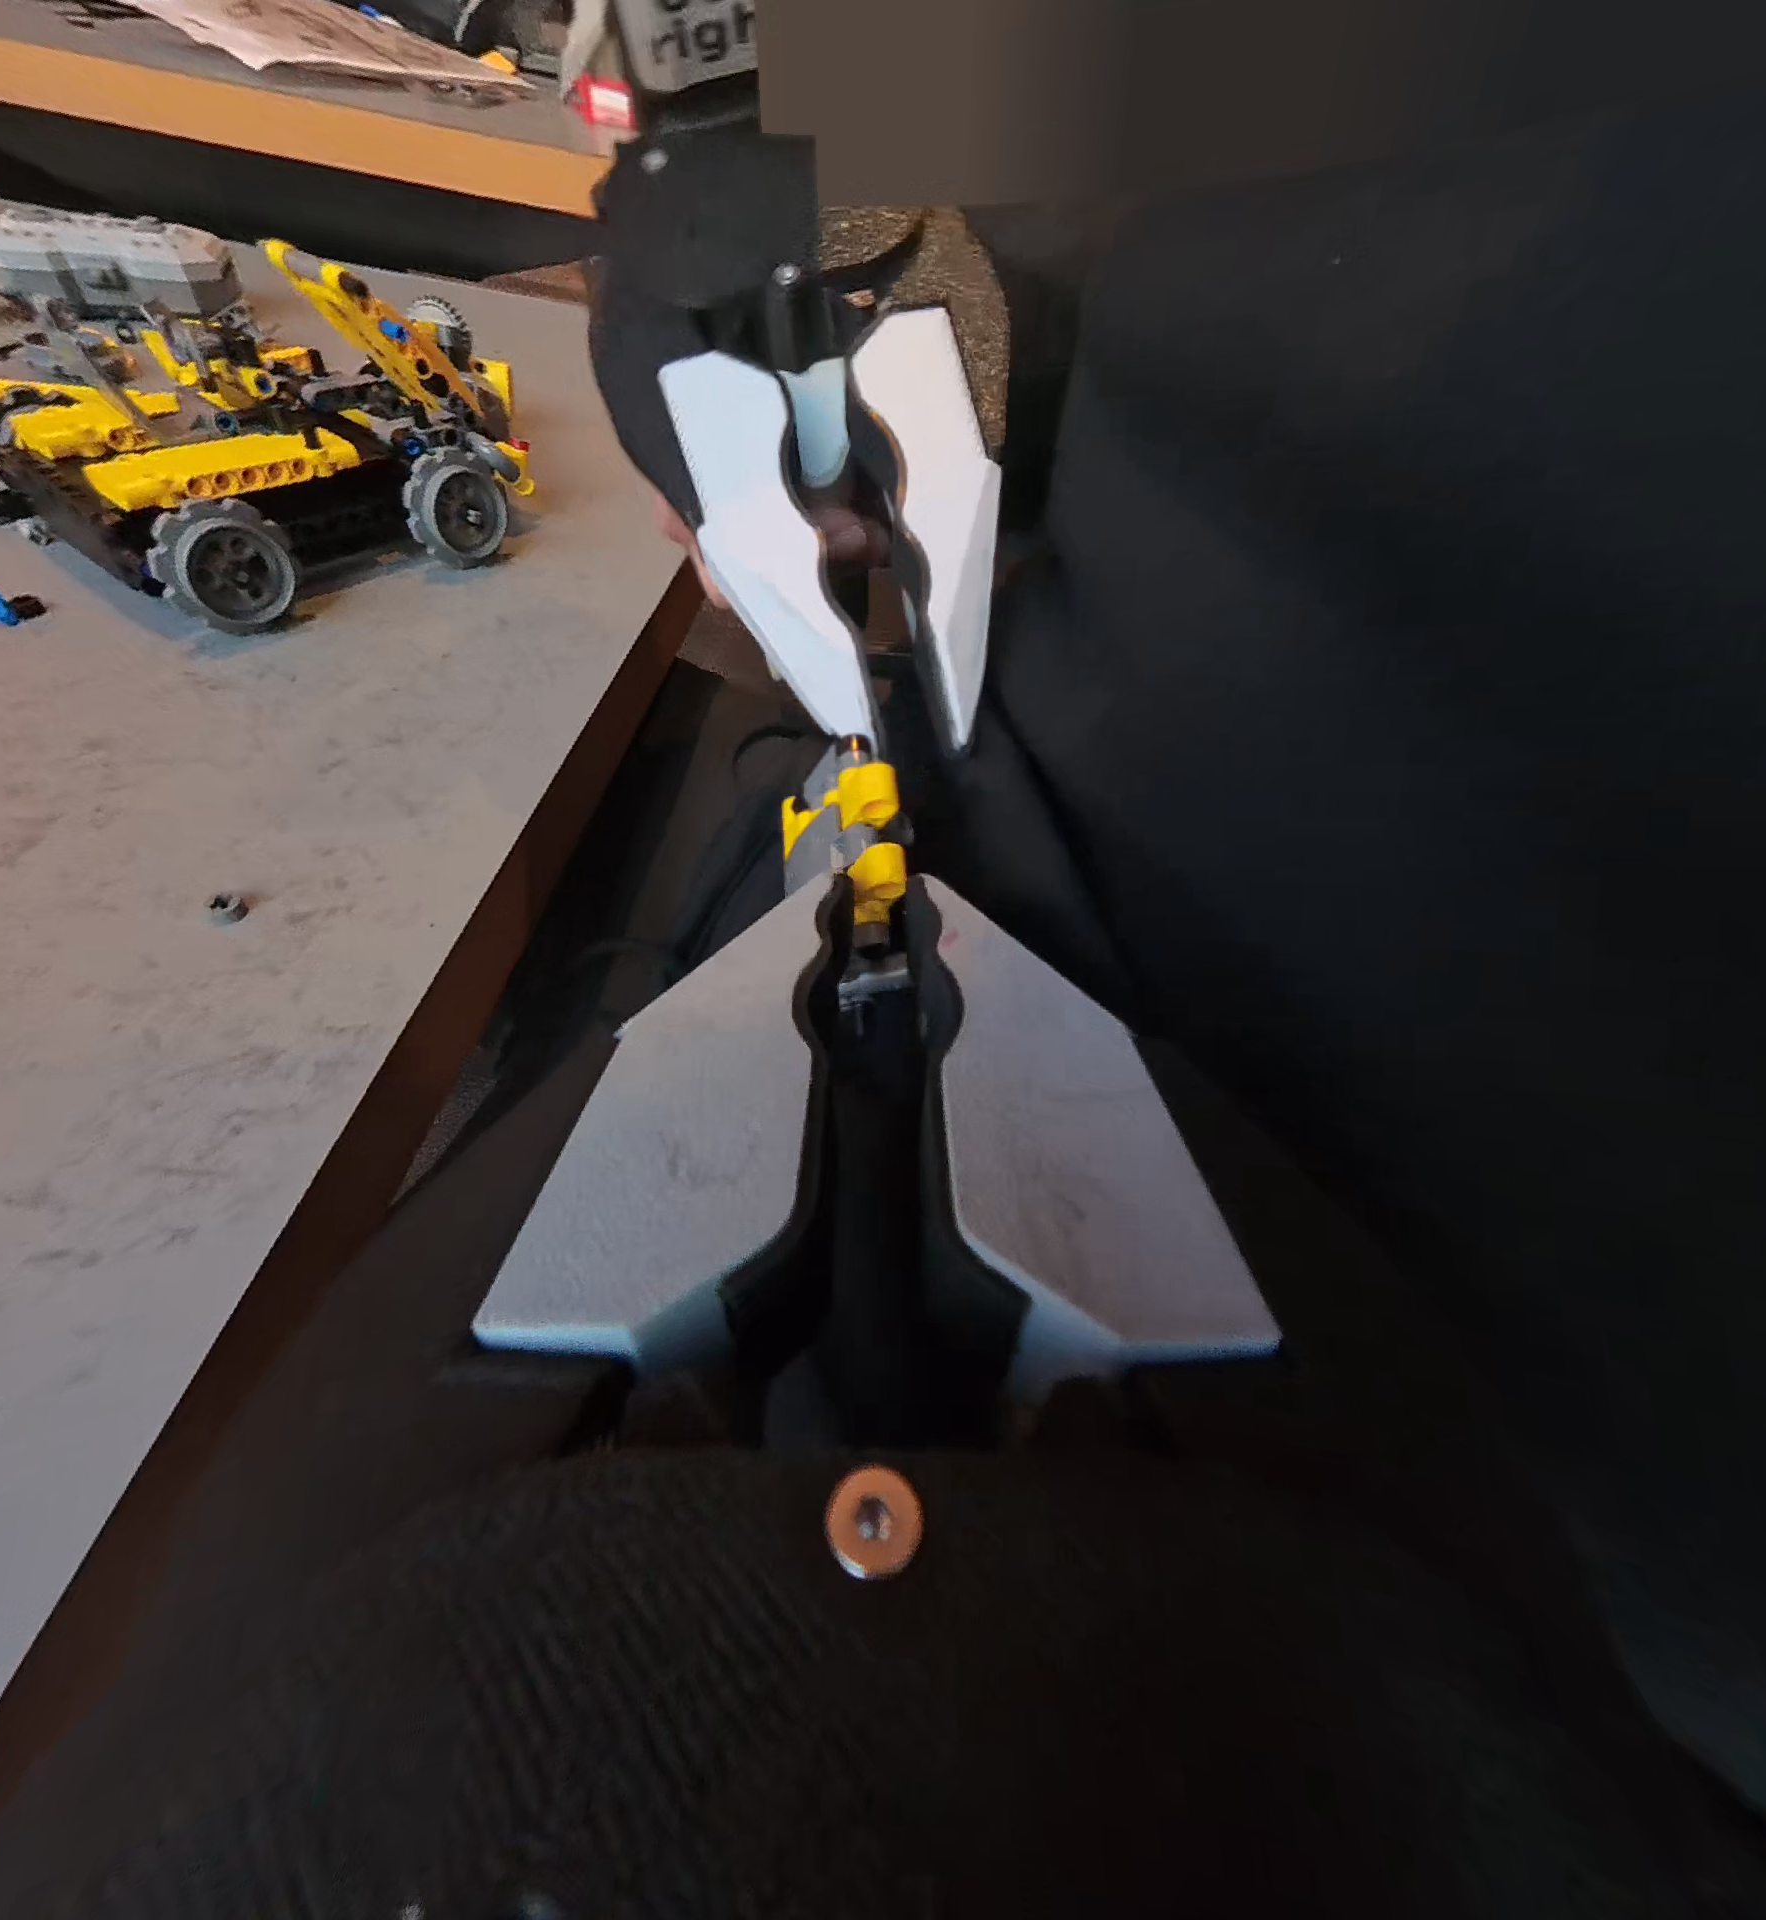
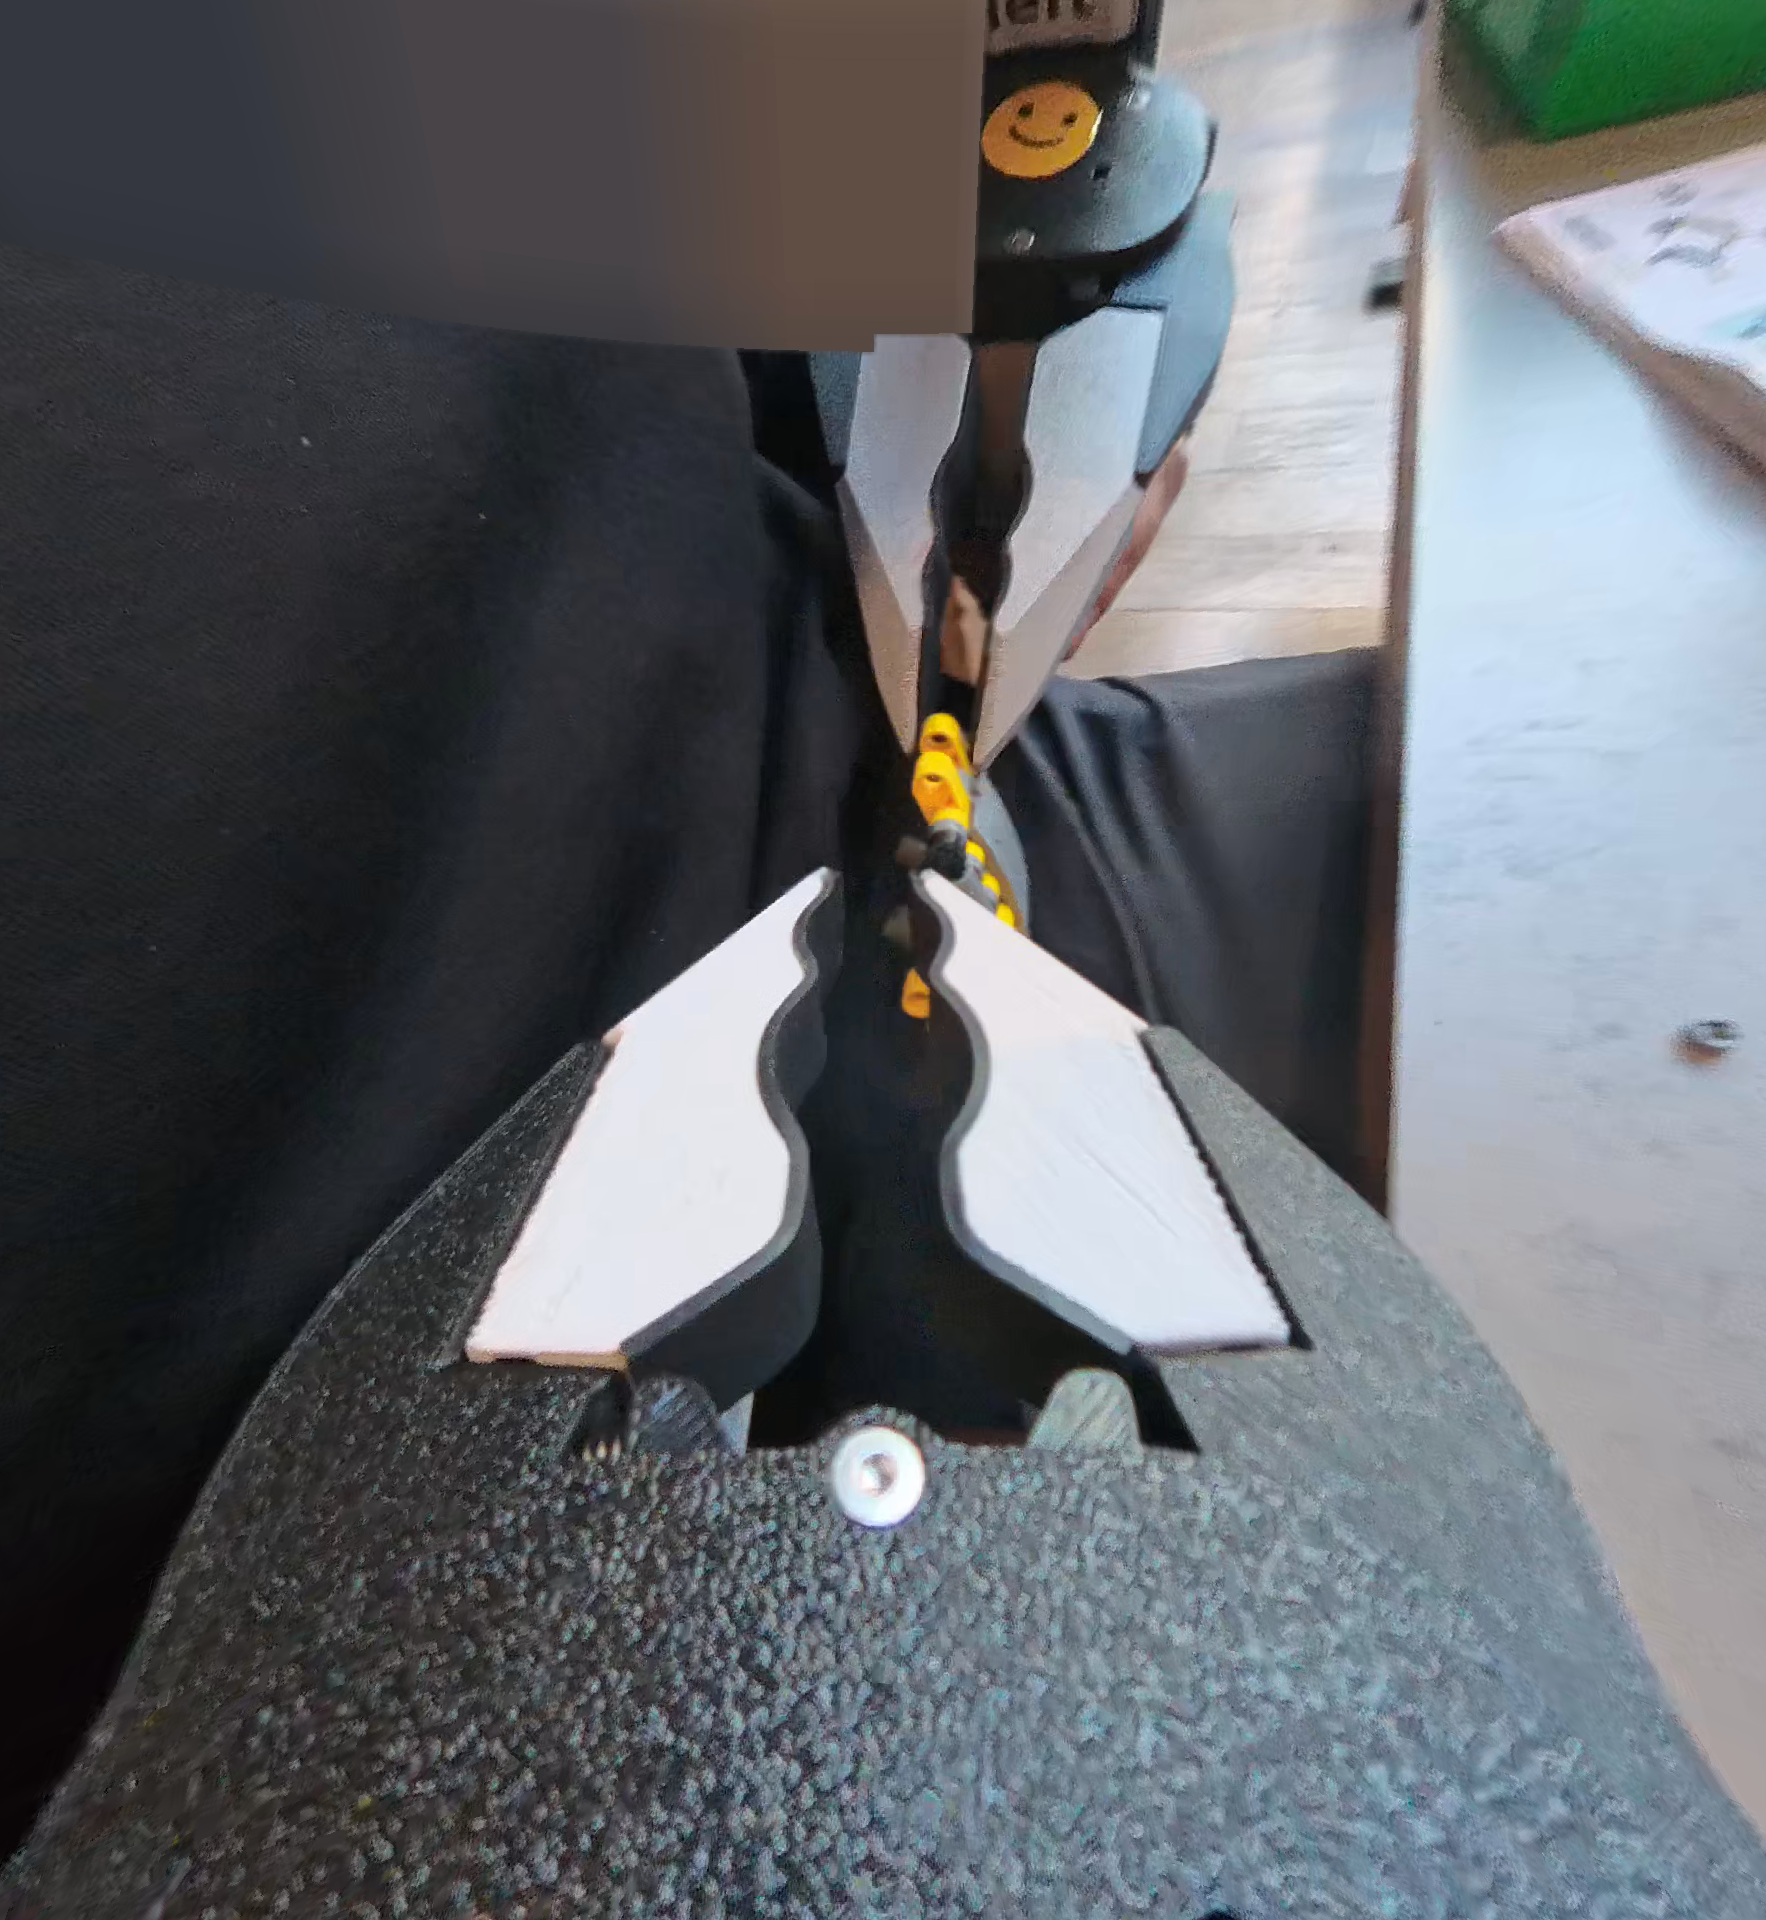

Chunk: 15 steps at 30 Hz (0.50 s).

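left tongs [image 1: 868,914]: closed on one end of a small yellow-and-grey brick assembly [image 1: 851,831], held off the surface [image 1: 235,1039]. right tongs [image 2: 874,883]: narrow, gripping its far end. judged light, rigid, apt to unsnap; best gripped across beams.

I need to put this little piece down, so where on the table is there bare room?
Bare grey table lies between the yellow vehicle and the near edge, apart from one small dark bit. It is crowded around the vehicle, with loose bits beside it. Both grippers hold the yellow piece off the table.
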Each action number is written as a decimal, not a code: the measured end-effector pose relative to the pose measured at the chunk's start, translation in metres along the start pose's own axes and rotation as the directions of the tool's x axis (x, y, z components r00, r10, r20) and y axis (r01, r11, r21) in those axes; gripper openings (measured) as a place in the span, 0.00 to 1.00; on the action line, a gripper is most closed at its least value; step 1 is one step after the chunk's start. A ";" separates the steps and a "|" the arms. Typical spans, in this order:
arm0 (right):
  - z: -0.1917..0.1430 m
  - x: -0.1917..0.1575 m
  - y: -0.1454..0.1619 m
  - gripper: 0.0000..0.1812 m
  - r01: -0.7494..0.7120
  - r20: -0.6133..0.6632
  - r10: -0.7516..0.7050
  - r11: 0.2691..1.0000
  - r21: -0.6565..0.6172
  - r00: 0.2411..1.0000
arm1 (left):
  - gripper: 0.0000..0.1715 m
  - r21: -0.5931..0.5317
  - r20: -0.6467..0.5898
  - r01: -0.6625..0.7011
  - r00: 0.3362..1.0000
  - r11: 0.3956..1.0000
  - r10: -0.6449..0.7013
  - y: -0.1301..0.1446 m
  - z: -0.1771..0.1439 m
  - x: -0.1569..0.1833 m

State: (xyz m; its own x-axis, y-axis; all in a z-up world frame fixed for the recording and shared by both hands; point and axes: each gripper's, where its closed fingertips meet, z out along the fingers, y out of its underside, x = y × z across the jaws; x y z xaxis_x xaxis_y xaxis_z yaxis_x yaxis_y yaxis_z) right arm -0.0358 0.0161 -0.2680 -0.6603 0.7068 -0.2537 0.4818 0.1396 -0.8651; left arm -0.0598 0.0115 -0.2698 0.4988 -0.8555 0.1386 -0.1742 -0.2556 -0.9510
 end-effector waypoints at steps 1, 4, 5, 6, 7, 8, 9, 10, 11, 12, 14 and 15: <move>-0.001 0.003 -0.001 0.06 0.043 -0.038 -0.043 0.999 0.001 0.998 | 0.04 0.006 -0.004 0.014 1.000 1.000 -0.014 0.000 0.000 -0.001; -0.007 0.006 -0.005 0.06 0.110 -0.093 -0.108 0.994 0.016 0.990 | 0.04 0.015 -0.021 0.038 0.999 0.999 -0.038 -0.001 0.002 -0.002; -0.011 0.008 -0.008 0.08 0.111 -0.105 -0.107 0.993 0.035 0.989 | 0.04 0.014 -0.023 0.042 0.999 0.999 -0.042 0.000 0.003 -0.003; -0.015 0.009 -0.012 0.08 0.110 -0.114 -0.102 0.992 0.067 0.988 | 0.04 0.014 -0.029 0.046 0.999 0.999 -0.045 0.001 0.003 -0.003; -0.020 0.009 -0.016 0.07 0.101 -0.111 -0.090 0.990 0.102 0.990 | 0.04 0.018 -0.034 0.052 0.998 0.998 -0.052 0.001 0.003 -0.003; -0.024 0.011 -0.017 0.07 0.082 -0.113 -0.068 0.989 0.125 0.991 | 0.04 0.025 -0.034 0.057 0.998 0.998 -0.056 0.000 0.004 -0.003; -0.025 0.016 -0.015 0.10 0.063 -0.128 -0.046 0.990 0.127 0.991 | 0.04 0.029 -0.038 0.058 0.998 0.998 -0.057 -0.001 0.005 -0.003; -0.022 0.020 -0.010 0.13 0.052 -0.141 -0.037 0.993 0.106 0.989 | 0.04 0.029 -0.040 0.061 0.997 0.998 -0.060 -0.002 0.007 -0.003; -0.017 0.020 -0.006 0.14 0.056 -0.145 -0.044 0.995 0.077 0.989 | 0.04 0.029 -0.043 0.063 0.997 0.998 -0.062 -0.003 0.008 -0.004; -0.011 0.020 -0.002 0.13 0.071 -0.143 -0.063 0.996 0.051 0.988 | 0.04 0.030 -0.046 0.068 0.997 0.997 -0.067 -0.004 0.010 -0.004; -0.002 0.018 0.004 0.05 0.108 -0.137 -0.106 0.994 0.003 0.985 | 0.04 0.028 -0.046 0.083 0.996 0.996 -0.082 -0.005 0.013 -0.006; -0.001 0.020 0.005 0.05 0.115 -0.142 -0.114 0.993 0.004 0.983 | 0.04 0.020 -0.047 0.089 0.995 0.996 -0.088 -0.004 0.012 -0.007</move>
State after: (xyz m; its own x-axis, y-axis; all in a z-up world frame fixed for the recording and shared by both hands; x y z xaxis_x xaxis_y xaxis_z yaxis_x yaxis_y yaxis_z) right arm -0.0460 0.0314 -0.2764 -0.6222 0.7778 -0.0896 0.4002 0.2177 -0.8902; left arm -0.0519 0.0240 -0.2702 0.4718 -0.8501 0.2341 -0.1119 -0.3211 -0.9404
